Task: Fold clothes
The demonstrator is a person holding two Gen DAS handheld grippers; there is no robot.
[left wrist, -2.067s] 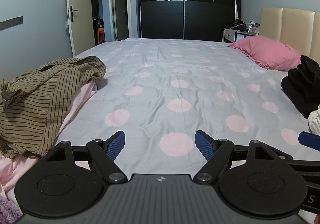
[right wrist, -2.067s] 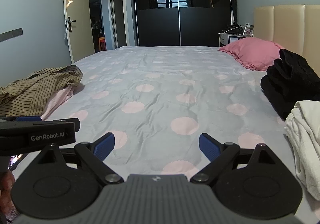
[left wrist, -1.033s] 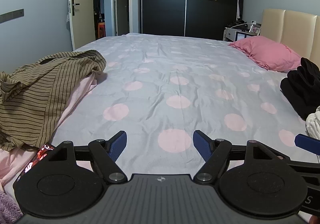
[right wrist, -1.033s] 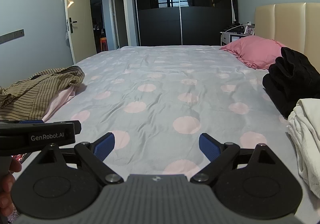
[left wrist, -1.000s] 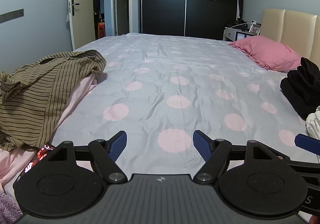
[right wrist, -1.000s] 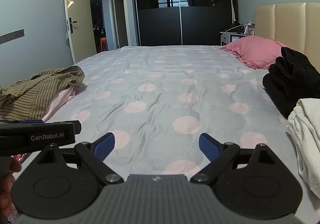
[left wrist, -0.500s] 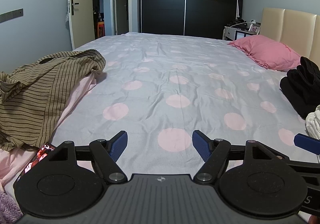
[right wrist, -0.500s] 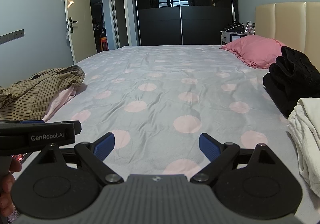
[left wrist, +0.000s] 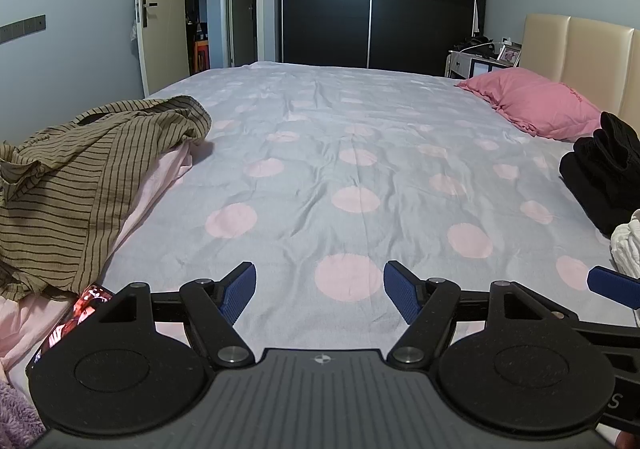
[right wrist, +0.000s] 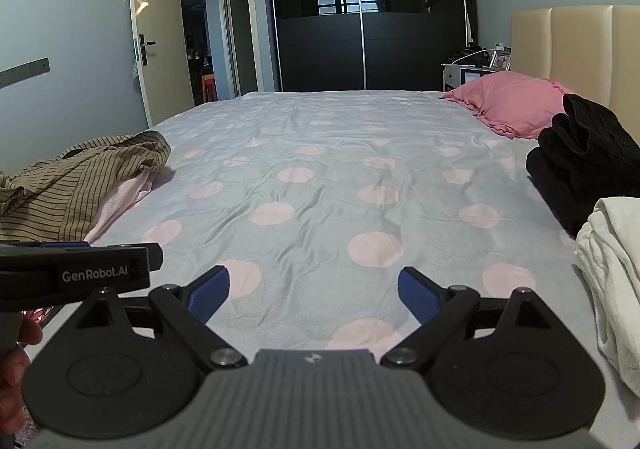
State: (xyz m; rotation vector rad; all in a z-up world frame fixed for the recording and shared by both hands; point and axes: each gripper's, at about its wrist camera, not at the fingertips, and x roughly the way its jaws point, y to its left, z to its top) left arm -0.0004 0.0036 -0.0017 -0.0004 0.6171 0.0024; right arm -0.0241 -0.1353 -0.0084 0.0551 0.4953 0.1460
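Observation:
A crumpled brown striped shirt (left wrist: 80, 177) lies on pale pink cloth (left wrist: 156, 185) at the bed's left edge, also seen in the right wrist view (right wrist: 80, 185). A black garment pile (right wrist: 584, 165) and a white garment (right wrist: 616, 269) lie at the right edge. My left gripper (left wrist: 320, 291) hovers open over the grey sheet with pink dots (left wrist: 352, 169), nothing between its blue pads. My right gripper (right wrist: 314, 293) is open too, over bare sheet. One blue fingertip of the right gripper (left wrist: 612, 291) shows in the left wrist view.
A pink pillow (left wrist: 532, 109) rests against the beige headboard (left wrist: 580, 49). A dark sliding wardrobe (left wrist: 376, 5) and an open door (left wrist: 160, 21) stand beyond the bed. A red patterned item (left wrist: 80, 313) peeks out below the striped shirt. A hand (right wrist: 16, 365) holds the left gripper's body.
Between two seconds and one second ago both views tilted slightly. Since then nothing visible has shifted; both grippers stay open over the sheet.

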